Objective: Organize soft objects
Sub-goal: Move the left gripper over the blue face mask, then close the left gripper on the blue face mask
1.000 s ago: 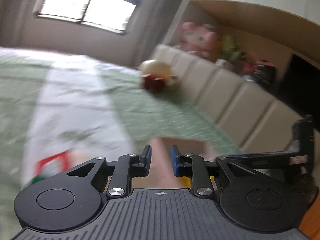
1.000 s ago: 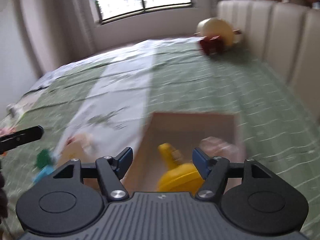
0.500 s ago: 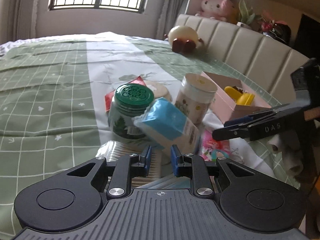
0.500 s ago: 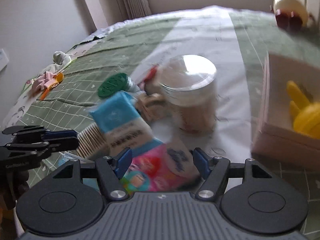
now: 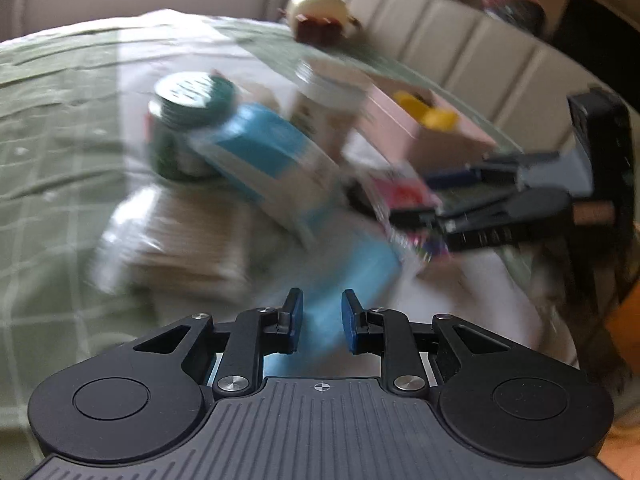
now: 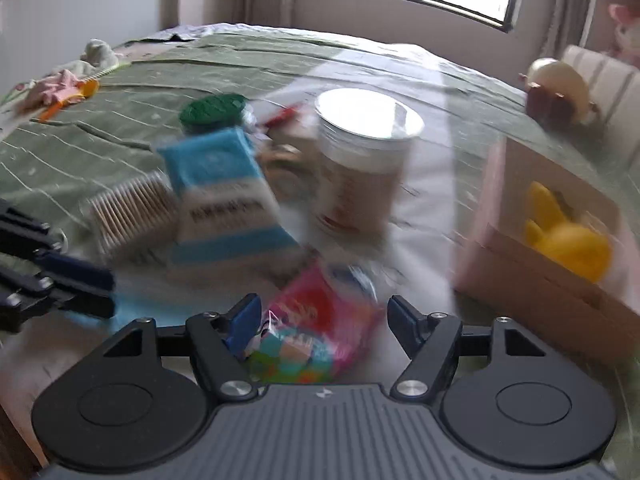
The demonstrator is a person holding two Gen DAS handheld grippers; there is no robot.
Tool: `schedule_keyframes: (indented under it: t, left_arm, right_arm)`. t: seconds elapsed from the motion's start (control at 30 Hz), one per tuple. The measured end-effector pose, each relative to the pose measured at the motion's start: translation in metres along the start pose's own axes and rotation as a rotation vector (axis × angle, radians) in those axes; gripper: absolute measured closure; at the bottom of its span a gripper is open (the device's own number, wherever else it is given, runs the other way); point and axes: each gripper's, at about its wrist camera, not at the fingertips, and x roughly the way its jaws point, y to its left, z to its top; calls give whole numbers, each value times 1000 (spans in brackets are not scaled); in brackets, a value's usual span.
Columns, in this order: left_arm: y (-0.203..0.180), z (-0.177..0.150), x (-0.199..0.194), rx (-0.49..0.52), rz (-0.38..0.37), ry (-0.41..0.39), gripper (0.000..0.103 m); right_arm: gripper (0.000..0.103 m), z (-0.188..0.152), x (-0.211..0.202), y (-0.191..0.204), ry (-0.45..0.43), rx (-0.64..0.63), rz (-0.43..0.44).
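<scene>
A blurred pile lies on the green bed cover. It holds a blue-and-white soft packet (image 5: 264, 160) (image 6: 224, 200), a pink colourful packet (image 6: 316, 332) (image 5: 404, 196), a pale blue packet (image 5: 352, 268) and a pack of cotton swabs (image 5: 180, 236) (image 6: 128, 208). My left gripper (image 5: 320, 312) (image 6: 110, 290) hovers over the pale blue packet, jaws narrowly apart, nothing pinched. My right gripper (image 6: 324, 312) (image 5: 416, 198) stands open just above the pink packet. A pink box (image 6: 532, 280) (image 5: 400, 120) at the right holds a yellow soft toy (image 6: 568, 240) (image 5: 428, 112).
A green-lidded jar (image 5: 188, 96) (image 6: 212, 110) and a white-lidded jar (image 6: 364, 152) (image 5: 328, 88) stand behind the packets. A round plush toy (image 6: 556, 92) (image 5: 320, 16) rests against the beige headboard (image 5: 460, 52). Small clothes (image 6: 60, 84) lie at the far left.
Both grippers have swung down from the box and far bed to the pile and have come closer to it. The jaws look the same width.
</scene>
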Motion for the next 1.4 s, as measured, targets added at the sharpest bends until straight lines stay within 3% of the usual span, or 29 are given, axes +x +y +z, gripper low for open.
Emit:
schedule_keyframes:
  t: [0.2, 0.37, 0.5, 0.63, 0.77, 0.9, 1.0, 1.1, 1.13, 1.2, 1.33, 1.4]
  left_arm:
    - [-39, -2, -5, 154, 35, -4, 80]
    - [-40, 17, -8, 274, 160, -27, 79]
    - [-5, 28, 2, 120, 177, -14, 80]
    - [28, 23, 13, -93, 47, 51, 80]
    - [22, 14, 9, -109, -45, 59, 80]
    - [-9, 15, -3, 15, -56, 37, 80]
    - [-41, 15, -7, 224, 30, 43, 79]
    - [-61, 7, 8, 360, 101, 134, 79]
    - [-65, 3, 16, 372, 111, 174, 81]
    - [-67, -1, 20, 377, 111, 170, 84]
    - [-64, 6, 22, 285, 26, 181, 84]
    - [-64, 7, 24, 277, 19, 183, 82]
  right_arm:
    - [33, -26, -35, -30, -74, 84, -9]
    - [28, -42, -50, -46, -118, 193, -15]
    - [28, -56, -46, -60, -118, 298, -19]
    - [28, -72, -46, -74, -126, 398, -7]
    - [28, -81, -45, -84, -133, 453, -15]
    - [28, -87, -40, -94, -128, 510, -48]
    - [27, -92, -36, -97, -130, 543, -61]
    - [26, -94, -35, -94, -140, 540, -70]
    - [26, -94, -35, -91, -141, 525, -81]
    - [25, -94, -33, -87, -139, 492, -98]
    - [24, -95, -31, -76, -134, 413, -133]
    - [21, -96, -29, -72, -138, 389, -145]
